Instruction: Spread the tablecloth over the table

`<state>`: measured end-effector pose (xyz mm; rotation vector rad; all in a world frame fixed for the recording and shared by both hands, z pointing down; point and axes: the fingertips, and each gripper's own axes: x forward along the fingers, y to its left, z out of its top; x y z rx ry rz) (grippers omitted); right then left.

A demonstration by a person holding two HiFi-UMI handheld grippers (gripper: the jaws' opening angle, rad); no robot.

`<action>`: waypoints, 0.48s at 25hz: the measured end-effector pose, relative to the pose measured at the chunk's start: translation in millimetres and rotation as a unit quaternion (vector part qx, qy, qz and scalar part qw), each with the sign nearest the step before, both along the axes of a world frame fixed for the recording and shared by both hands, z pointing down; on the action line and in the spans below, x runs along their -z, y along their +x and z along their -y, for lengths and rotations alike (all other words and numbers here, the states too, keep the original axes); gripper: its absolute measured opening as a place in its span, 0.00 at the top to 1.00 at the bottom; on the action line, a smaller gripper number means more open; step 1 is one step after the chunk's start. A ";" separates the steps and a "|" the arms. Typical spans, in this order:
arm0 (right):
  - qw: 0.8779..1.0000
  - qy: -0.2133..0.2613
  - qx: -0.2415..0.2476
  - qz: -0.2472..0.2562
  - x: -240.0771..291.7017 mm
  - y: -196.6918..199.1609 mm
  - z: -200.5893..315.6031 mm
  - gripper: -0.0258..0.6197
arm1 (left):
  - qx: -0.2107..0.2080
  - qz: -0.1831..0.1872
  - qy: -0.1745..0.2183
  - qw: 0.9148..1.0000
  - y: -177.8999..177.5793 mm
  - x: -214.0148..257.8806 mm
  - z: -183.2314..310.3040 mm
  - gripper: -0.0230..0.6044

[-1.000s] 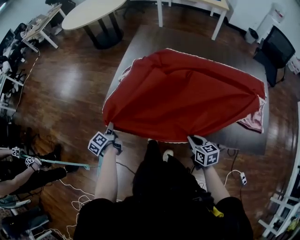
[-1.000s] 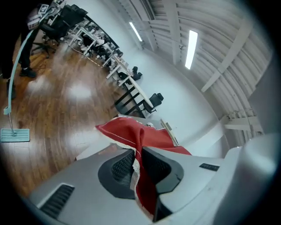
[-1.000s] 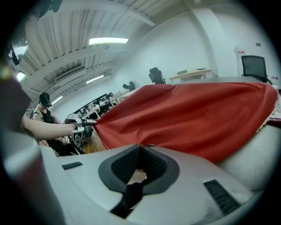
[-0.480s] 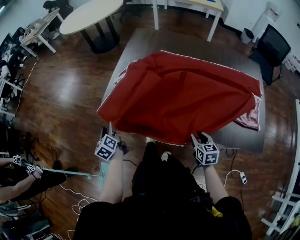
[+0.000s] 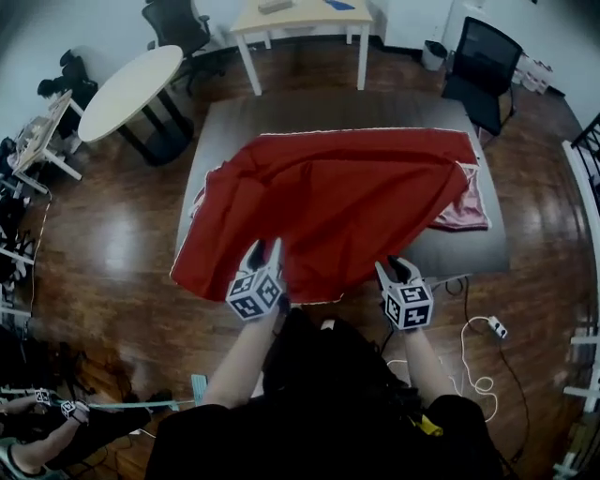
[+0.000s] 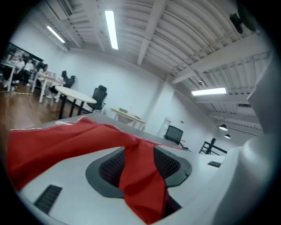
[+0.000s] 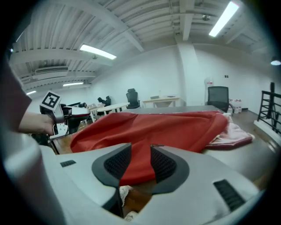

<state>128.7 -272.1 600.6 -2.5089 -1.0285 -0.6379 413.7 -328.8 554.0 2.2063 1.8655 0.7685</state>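
The red tablecloth [image 5: 347,206] lies rumpled over the dark grey table [image 5: 225,122], and its left near corner [image 5: 192,277] hangs past the edge. A pink underside fold [image 5: 464,211] shows at the right. My left gripper [image 5: 265,253] is at the near hem. A fold of the tablecloth [image 6: 66,140] runs through the left gripper [image 6: 139,162], whose jaws have just opened wide and then closed a little. My right gripper [image 5: 398,269] is at the hem further right. Its jaws have just been opening. In its own view the right gripper [image 7: 140,162] stands apart, with the tablecloth [image 7: 175,127] in the gap.
A black office chair [image 5: 483,66] stands beyond the table's far right corner. A round white table [image 5: 131,89] is at the left and a wooden desk [image 5: 300,14] at the back. Cables and a power strip [image 5: 492,328] lie on the floor. Another person [image 5: 47,431] crouches at the bottom left.
The billowing cloth has sunk flatter onto the table. My left gripper left the near left corner and moved right along the hem. Both pairs of jaws have opened.
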 end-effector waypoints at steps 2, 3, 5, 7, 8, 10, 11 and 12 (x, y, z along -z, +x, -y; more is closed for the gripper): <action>0.999 -0.004 -0.044 -0.008 6.8 -32.0 -4.9 0.74 | -0.064 0.000 -0.003 0.998 -47.5 5.1 -28.6 0.64; 0.998 -0.005 -0.066 -0.011 8.0 -48.7 -7.0 0.74 | -0.097 0.002 -0.004 0.995 -72.6 5.9 -40.0 0.66; 0.994 -0.007 -0.104 -0.011 7.3 -80.1 -12.4 0.74 | -0.165 0.003 -0.005 0.986 -123.7 4.1 -58.3 0.68; 0.990 -0.010 -0.139 -0.007 6.3 -108.1 -19.9 0.74 | -0.242 0.000 0.000 0.970 -174.6 -2.4 -72.0 0.68; 0.988 -0.010 -0.156 -0.006 6.6 -120.8 -23.2 0.74 | -0.280 -0.003 0.006 0.960 -198.9 -7.4 -76.4 0.68; 0.983 -0.011 -0.185 -0.005 9.3 -141.4 -28.0 0.74 | -0.344 -0.012 0.019 0.939 -240.2 -17.5 -82.1 0.68; 0.981 -0.013 -0.195 -0.004 11.8 -148.5 -30.8 0.74 | -0.367 -0.018 0.024 0.930 -256.0 -20.5 -85.7 0.68; 0.979 -0.016 -0.201 -0.001 14.5 -154.0 -34.7 0.74 | -0.384 -0.024 0.027 0.922 -268.8 -21.5 -90.7 0.68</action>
